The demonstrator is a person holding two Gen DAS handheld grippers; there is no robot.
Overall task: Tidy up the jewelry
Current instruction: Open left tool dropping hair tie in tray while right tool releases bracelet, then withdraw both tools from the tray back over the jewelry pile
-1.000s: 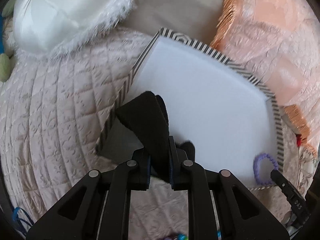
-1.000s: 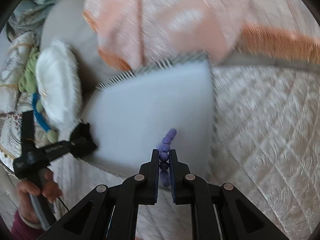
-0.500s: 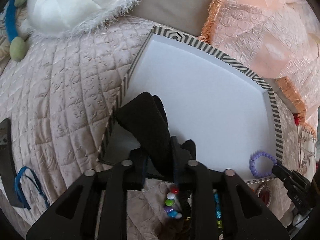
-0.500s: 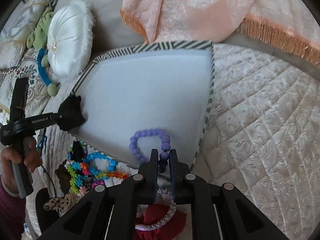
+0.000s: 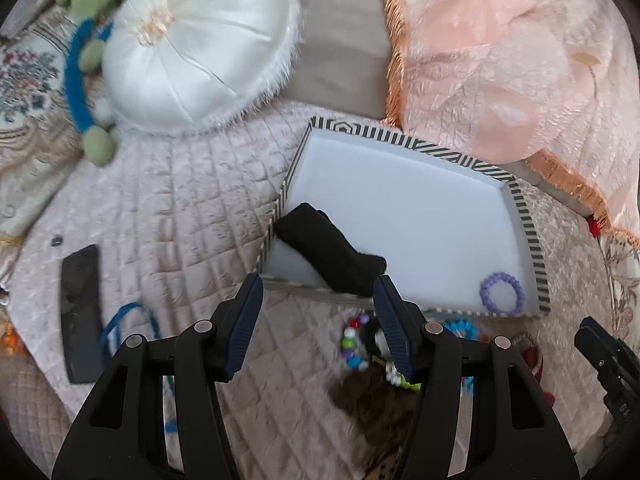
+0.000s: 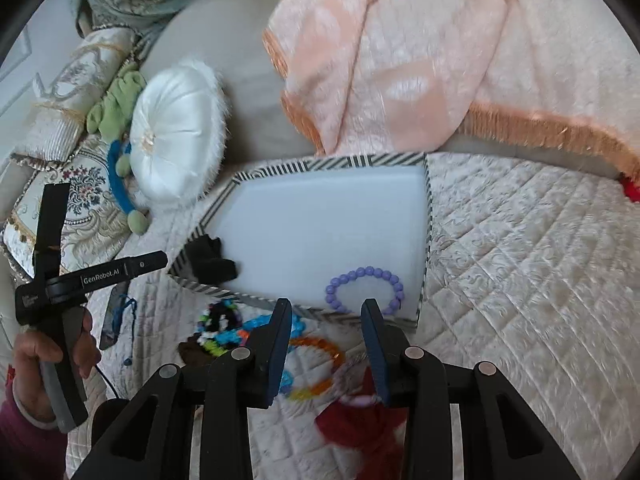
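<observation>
My right claw (image 6: 324, 312) covers part of the bead pile (image 6: 256, 332) on the bed; its colours smear with blur. The red cloth (image 6: 360, 424) runs under my claw. The phone (image 6: 114, 312) sits half behind my left hand (image 6: 44, 356).

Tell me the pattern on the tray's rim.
Black-and-white stripes run along the tray rim; the inside is plain white. It shows best in the right wrist view.

I see a bed under a quilted cream bedspread (image 6: 520, 248) in soft daylight. A round white cushion (image 5: 196, 44) sits at its far left, a peach fringed blanket (image 6: 400, 60) lies heaped to the cushion's right, and embroidered floral pillows (image 6: 80, 208) stack beyond the cushion's left side.
</observation>
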